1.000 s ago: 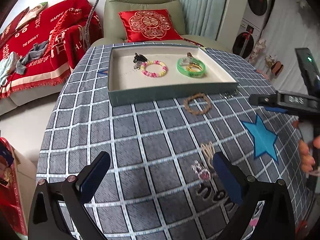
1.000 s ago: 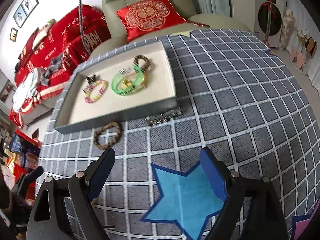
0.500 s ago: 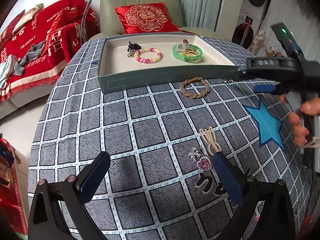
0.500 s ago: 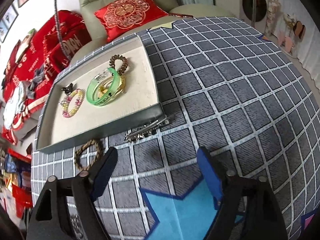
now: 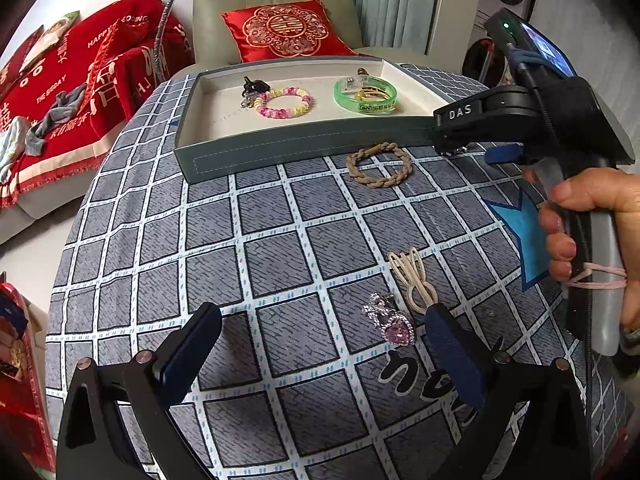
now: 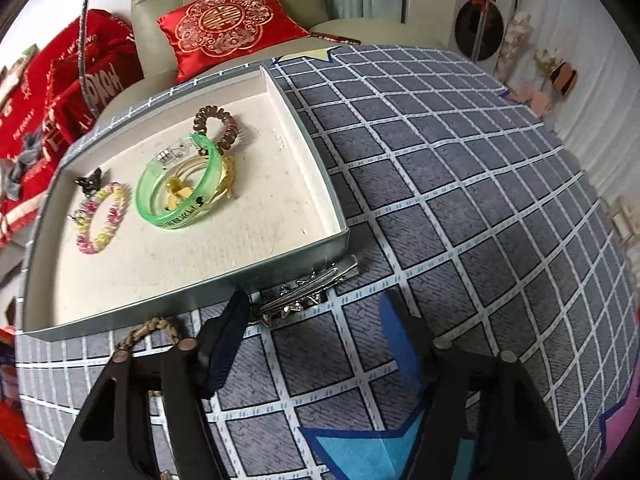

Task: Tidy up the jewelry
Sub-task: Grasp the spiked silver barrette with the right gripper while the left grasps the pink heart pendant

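A silver hair clip (image 6: 308,286) lies on the checked cloth against the front right corner of the grey tray (image 6: 160,304). My right gripper (image 6: 316,302) straddles the clip, its jaws closing with the clip between them; the pads do not press it. Inside the tray are a green bangle (image 6: 180,188), a pink-and-yellow bead bracelet (image 6: 102,216) and a brown spiral tie (image 6: 216,124). My left gripper (image 5: 322,314) hangs open over the cloth. A pink heart brooch (image 5: 394,326) and a cream hair tie (image 5: 412,280) lie by its right finger. A braided bracelet (image 5: 380,164) rests before the tray.
A person's hand (image 5: 592,240) holds the right gripper's handle at the right of the left wrist view. A blue star patch (image 6: 360,444) marks the cloth. An armchair with a red cushion (image 6: 224,24) stands behind the table, with red blankets to the left.
My right gripper has moved down to the tray's front corner, and its jaws have narrowed around the silver clip. My left gripper has sunk a little towards the heart brooch.
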Demonstrator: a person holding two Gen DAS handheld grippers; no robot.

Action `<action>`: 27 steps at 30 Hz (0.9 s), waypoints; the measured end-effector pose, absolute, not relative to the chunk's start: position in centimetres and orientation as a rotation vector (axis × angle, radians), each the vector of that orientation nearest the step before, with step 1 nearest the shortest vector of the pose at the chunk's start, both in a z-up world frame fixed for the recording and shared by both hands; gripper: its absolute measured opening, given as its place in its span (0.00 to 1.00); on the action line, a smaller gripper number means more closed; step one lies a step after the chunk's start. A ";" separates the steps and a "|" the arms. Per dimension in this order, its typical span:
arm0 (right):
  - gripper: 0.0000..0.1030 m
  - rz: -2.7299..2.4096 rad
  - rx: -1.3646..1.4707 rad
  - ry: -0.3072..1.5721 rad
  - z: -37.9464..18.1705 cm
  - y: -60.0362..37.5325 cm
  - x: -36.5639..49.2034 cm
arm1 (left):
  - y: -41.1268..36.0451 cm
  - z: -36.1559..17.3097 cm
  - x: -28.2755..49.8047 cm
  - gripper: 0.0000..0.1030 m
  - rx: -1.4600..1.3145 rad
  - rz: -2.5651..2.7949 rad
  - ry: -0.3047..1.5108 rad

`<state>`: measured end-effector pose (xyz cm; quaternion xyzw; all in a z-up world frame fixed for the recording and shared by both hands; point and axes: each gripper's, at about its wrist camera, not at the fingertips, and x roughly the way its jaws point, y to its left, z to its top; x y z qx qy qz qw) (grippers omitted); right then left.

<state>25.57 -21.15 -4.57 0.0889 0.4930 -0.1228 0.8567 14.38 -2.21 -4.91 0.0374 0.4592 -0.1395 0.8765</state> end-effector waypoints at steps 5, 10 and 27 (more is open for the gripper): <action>0.40 -0.268 0.147 1.027 -4.4 -20.9 25.5 | -2.8 -5.0 14.3 0.90 0.104 -0.298 0.969; 0.40 -0.248 0.147 1.021 -4.4 -21.1 25.0 | -3.4 -4.8 14.1 0.71 0.122 -0.313 0.963; 0.40 -0.088 0.276 0.995 -4.3 -23.4 21.1 | -2.2 -4.2 14.1 0.26 -0.009 -0.407 0.978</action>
